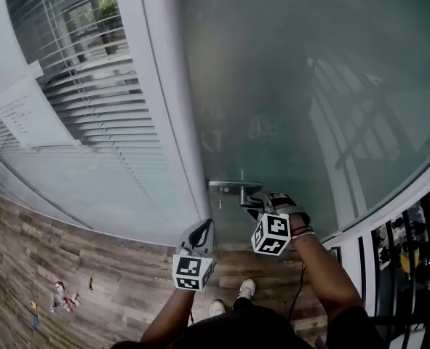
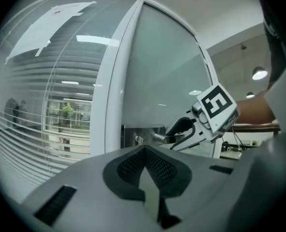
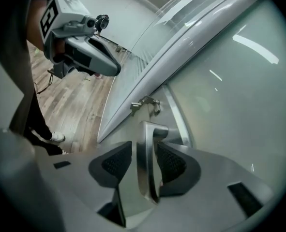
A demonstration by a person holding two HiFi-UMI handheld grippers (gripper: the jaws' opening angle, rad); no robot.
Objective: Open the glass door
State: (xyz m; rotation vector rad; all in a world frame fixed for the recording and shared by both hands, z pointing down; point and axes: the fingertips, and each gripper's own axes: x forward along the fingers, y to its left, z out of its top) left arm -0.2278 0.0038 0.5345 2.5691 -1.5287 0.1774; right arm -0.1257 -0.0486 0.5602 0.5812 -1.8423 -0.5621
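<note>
The frosted glass door (image 1: pixel 287 86) carries a metal lever handle (image 1: pixel 233 187) on a lock plate at its left edge. My right gripper (image 1: pixel 258 203) reaches onto that handle from the right. In the right gripper view the handle (image 3: pixel 152 129) runs between the jaws of the right gripper (image 3: pixel 143 151), with a gap showing on the left pad's side, so the jaws are open around it. My left gripper (image 1: pixel 202 231) hangs shut and empty just below and left of the handle, apart from the door. The left gripper view shows the handle (image 2: pixel 161 137) inside the right gripper's fingers (image 2: pixel 181 129).
A white door frame post (image 1: pixel 164 100) stands left of the door. Beyond it is a glass panel with blinds (image 1: pixel 84 100) and a paper notice (image 1: pixel 25 111). Wooden floor (image 1: pixel 69 267) lies below, with small items (image 1: pixel 62 295) scattered on it and the person's shoes (image 1: pixel 245 289).
</note>
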